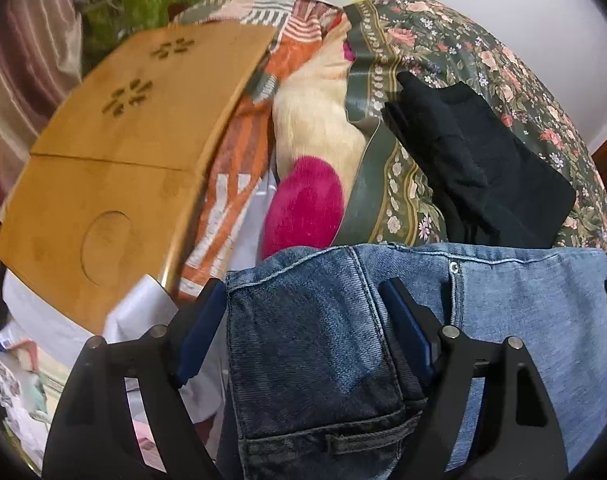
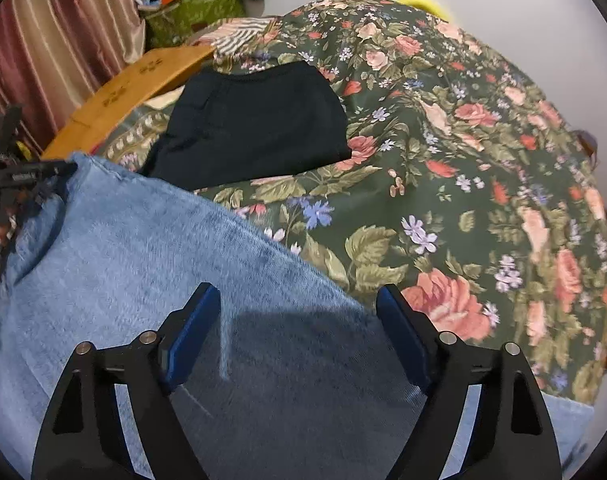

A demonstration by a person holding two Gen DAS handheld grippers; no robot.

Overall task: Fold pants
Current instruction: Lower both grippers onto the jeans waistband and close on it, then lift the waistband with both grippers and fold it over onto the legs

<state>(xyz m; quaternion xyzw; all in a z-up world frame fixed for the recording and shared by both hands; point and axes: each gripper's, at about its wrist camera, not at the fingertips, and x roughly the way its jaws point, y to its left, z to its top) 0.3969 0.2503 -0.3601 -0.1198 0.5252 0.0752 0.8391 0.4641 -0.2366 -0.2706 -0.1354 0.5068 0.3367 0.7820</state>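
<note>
Blue denim jeans (image 1: 503,312) lie on the floral bedspread (image 1: 483,52). In the left wrist view the waistband end with a back pocket (image 1: 303,340) sits between my left gripper's (image 1: 303,296) fingers, which stand wide apart on either side of it. In the right wrist view a lighter jeans leg (image 2: 143,248) spreads under my right gripper (image 2: 299,300), whose jaws are wide open above the cloth. The left gripper's tip shows in the right wrist view (image 2: 31,176) at the jeans' far left edge.
A folded black garment (image 2: 255,120) lies on the bedspread (image 2: 463,160) beyond the jeans. A wooden lap table (image 1: 115,152) stands to the left, next to a cream and pink plush item (image 1: 311,176). Curtains (image 2: 55,40) and a green box (image 2: 191,12) are behind.
</note>
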